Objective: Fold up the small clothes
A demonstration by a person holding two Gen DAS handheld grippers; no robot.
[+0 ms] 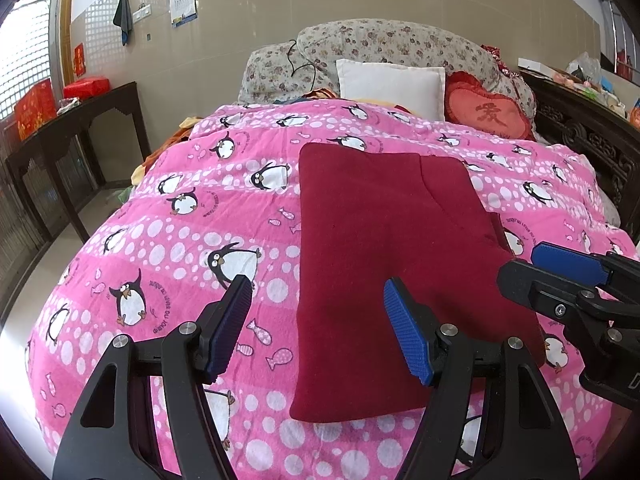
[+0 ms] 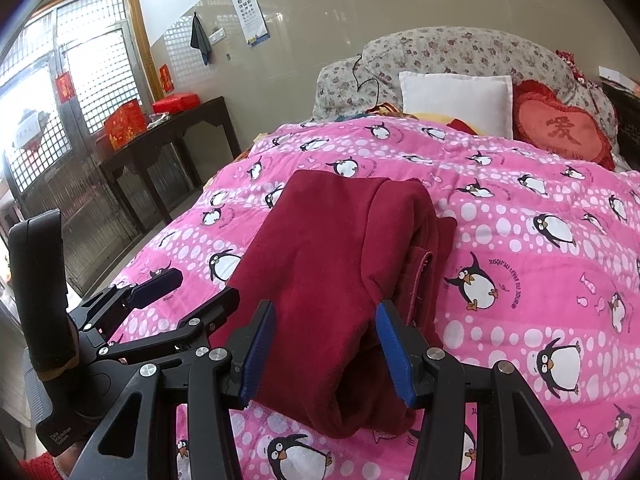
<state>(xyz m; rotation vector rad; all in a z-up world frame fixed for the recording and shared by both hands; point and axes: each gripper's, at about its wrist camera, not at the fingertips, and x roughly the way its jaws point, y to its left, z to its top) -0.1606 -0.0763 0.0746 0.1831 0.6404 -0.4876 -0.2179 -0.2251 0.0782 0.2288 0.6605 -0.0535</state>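
A dark red garment (image 1: 384, 264) lies folded into a flat rectangle on the pink penguin quilt (image 1: 180, 216). My left gripper (image 1: 316, 320) is open and empty, hovering over the garment's near left edge. The right gripper (image 1: 560, 276) shows at the garment's right side in the left wrist view. In the right wrist view the garment (image 2: 332, 260) shows stacked folded layers on its right side. My right gripper (image 2: 324, 344) is open, its blue fingers on either side of the garment's near end, not closed on it. The left gripper (image 2: 156, 284) shows at left there.
A white pillow (image 1: 392, 84), a red heart cushion (image 1: 488, 114) and a floral bolster (image 1: 380, 44) lie at the head of the bed. A dark wooden side table (image 1: 72, 132) with red boxes stands left. A carved dark bed frame (image 1: 592, 140) runs along the right.
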